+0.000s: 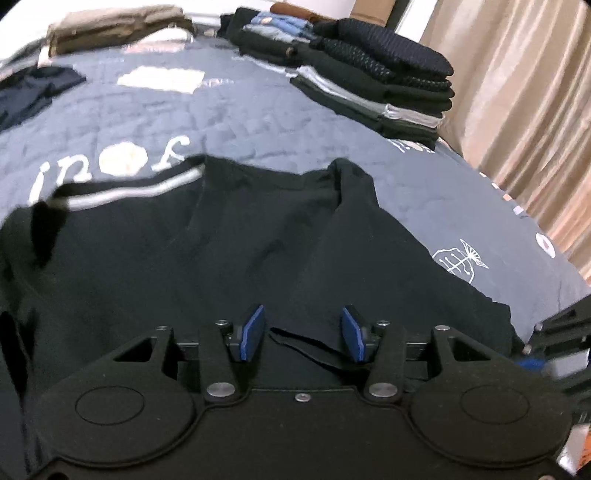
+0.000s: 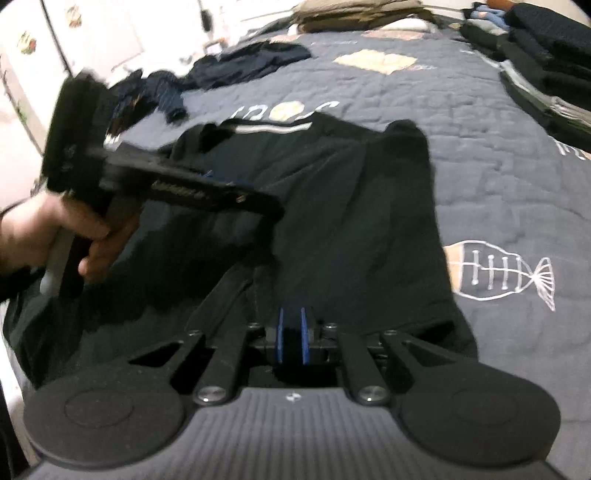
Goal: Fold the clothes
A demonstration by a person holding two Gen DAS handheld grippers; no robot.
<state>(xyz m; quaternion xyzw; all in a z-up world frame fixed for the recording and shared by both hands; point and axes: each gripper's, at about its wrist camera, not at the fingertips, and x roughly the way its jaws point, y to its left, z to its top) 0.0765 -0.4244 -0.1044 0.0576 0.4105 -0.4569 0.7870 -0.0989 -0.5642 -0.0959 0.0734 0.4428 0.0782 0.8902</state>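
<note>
A black garment (image 1: 258, 240) with a white stripe (image 1: 129, 192) along its far edge lies spread and creased on the blue-grey quilt (image 1: 240, 110). My left gripper (image 1: 303, 328) hovers over its near part, open, blue pads (image 1: 255, 332) wide apart, with only a fold edge of the cloth lying below them. In the right wrist view the same garment (image 2: 351, 221) fills the middle. My right gripper (image 2: 292, 339) sits over its near edge, its blue pads a narrow gap apart; I cannot tell whether cloth is in the gap. A hand (image 2: 74, 229) holds the left gripper's handle at the left.
Stacks of folded dark clothes (image 1: 388, 85) stand at the quilt's far right, beside a beige curtain (image 1: 517, 110). A folded tan pile (image 1: 118, 33) lies at the far left. Loose dark clothes (image 2: 240, 66) lie at the far left, near white doors (image 2: 92, 37).
</note>
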